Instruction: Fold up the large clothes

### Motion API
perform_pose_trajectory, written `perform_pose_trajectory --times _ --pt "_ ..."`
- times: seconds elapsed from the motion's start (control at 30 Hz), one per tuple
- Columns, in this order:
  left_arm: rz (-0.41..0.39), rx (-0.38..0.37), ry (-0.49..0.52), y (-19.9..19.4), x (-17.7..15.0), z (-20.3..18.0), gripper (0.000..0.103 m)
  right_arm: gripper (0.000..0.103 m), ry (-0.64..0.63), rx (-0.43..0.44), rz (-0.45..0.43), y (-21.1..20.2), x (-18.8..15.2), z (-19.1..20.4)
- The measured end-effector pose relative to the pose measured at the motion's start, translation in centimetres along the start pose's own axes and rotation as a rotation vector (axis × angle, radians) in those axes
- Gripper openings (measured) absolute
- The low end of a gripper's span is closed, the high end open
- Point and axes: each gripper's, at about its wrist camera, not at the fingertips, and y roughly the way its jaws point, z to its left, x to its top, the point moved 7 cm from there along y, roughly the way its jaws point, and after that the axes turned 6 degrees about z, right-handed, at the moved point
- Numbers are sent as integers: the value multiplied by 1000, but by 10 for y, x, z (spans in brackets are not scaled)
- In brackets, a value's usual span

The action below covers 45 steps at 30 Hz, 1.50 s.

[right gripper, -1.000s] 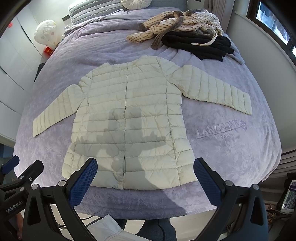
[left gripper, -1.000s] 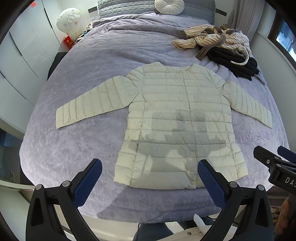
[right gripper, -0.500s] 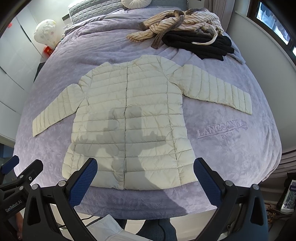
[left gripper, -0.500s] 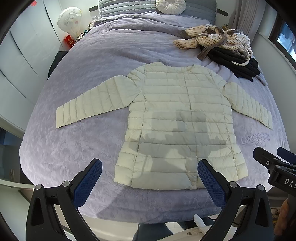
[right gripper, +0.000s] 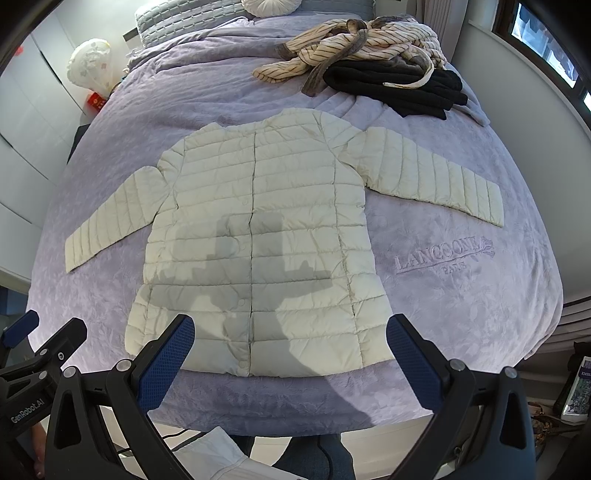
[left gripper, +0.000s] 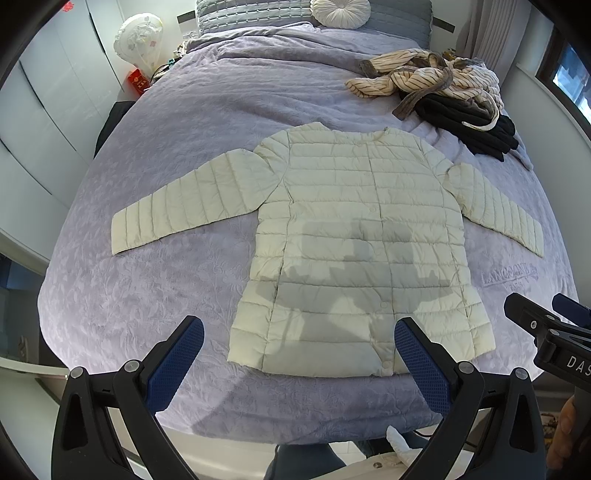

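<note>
- A cream quilted jacket (left gripper: 364,254) lies flat, front side up, in the middle of a bed covered by a lavender bedspread (left gripper: 155,295).
- The jacket's long axis runs near to far: its hem is at the near edge of the bed and its round neckline points to the far end, toward the pillows.
- A closed front placket with snaps runs straight down the centre of the jacket, along that same axis.
- Both sleeves are spread out to the sides and slant slightly toward the near edge; the left sleeve (left gripper: 184,206) reaches toward the left side of the bed, the right sleeve (right gripper: 428,173) toward the right side.
- The left gripper (left gripper: 299,354) hangs above the near edge of the bed with its blue-padded fingers wide apart and nothing between them; it touches no cloth.
- The right gripper (right gripper: 291,350) is beside it, likewise spread wide and empty, over the jacket's hem without touching it.
- Shadows of the two tools fall on the lower half of the jacket.
- At the far right of the bed, well apart from the jacket, sits a heap of clothes: a striped garment (right gripper: 354,48) lying on a black garment (right gripper: 399,90).
- A round white cushion (left gripper: 340,13) rests against a grey quilted pillow (left gripper: 251,14) at the far end.
- An embroidered logo (right gripper: 443,253) shows on the bedspread to the right of the jacket, below the right sleeve.
</note>
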Motion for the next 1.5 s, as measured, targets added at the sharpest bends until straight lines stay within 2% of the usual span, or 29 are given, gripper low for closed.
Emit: perform_pose_trajectory --times 0.6,0.83,0.97,1.17,1.3,1.37,1.5 --pt "1 -1 0 1 0 1 103 103 1 1 5 0 2 1" --pt "11 -13 2 8 -3 1 103 103 7 -5 18 7 -13 6" --pt "25 -23 -4 11 -2 6 103 103 4 -13 32 11 -7 11" --pt "23 -36 -22 17 7 26 103 103 -24 -10 51 12 3 29" --pt "32 -76 -59 27 18 48 103 103 -54 3 46 15 14 47" --pt "26 -65 -68 32 24 63 103 103 -38 36 61 20 20 55" --pt "37 -35 -116 49 31 99 103 103 0 47 68 31 38 68"
